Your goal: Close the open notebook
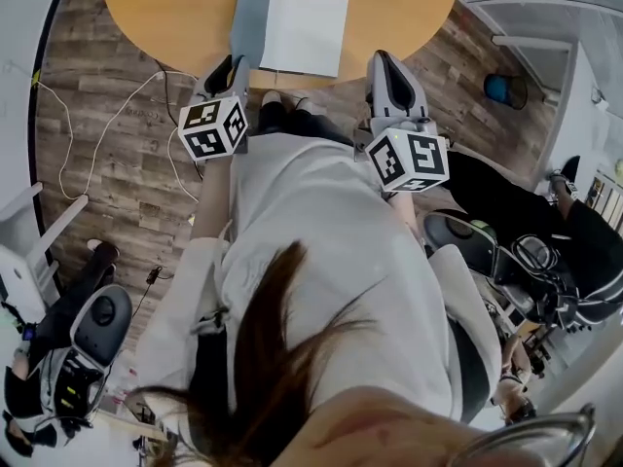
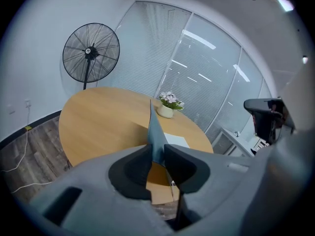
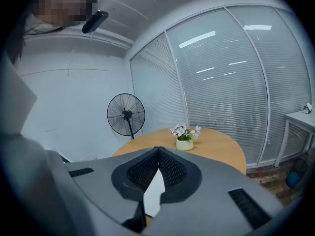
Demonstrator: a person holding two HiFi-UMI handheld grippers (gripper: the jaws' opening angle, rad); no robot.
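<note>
1. My left tongs (image 2: 156,154) are nearly shut. They pinch the lower edge of the grey-blue cover (image 2: 154,127), which stands edge-on between the jaws, raised off the table (image 1: 165,8).
2. My right tongs (image 3: 157,150) are closed tip to tip with nothing in them. They hang just off the table's near edge and touch nothing.
3. The notebook (image 1: 304,29) lies at the table's near edge. Its white page (image 1: 310,37) is flat on the table and the cover is tilted steeply up, so I judge the closing about half done.
4. The grip is my first worry. I hold only a thin strip of cover, and if I swing it over quickly it may slide out of the jaws.
5. If it slips before it passes upright, it will likely fall back onto the table and the notebook will lie open again.
6. Nothing pins the page down. A sideways pull from my left tongs could drag the whole notebook along the table, or tip it off the near edge.
7. Loose pages could lift with the cover and get creased under it when it comes down.
8. The pot (image 2: 167,110) stands well across the table, so I see no danger there.
</note>
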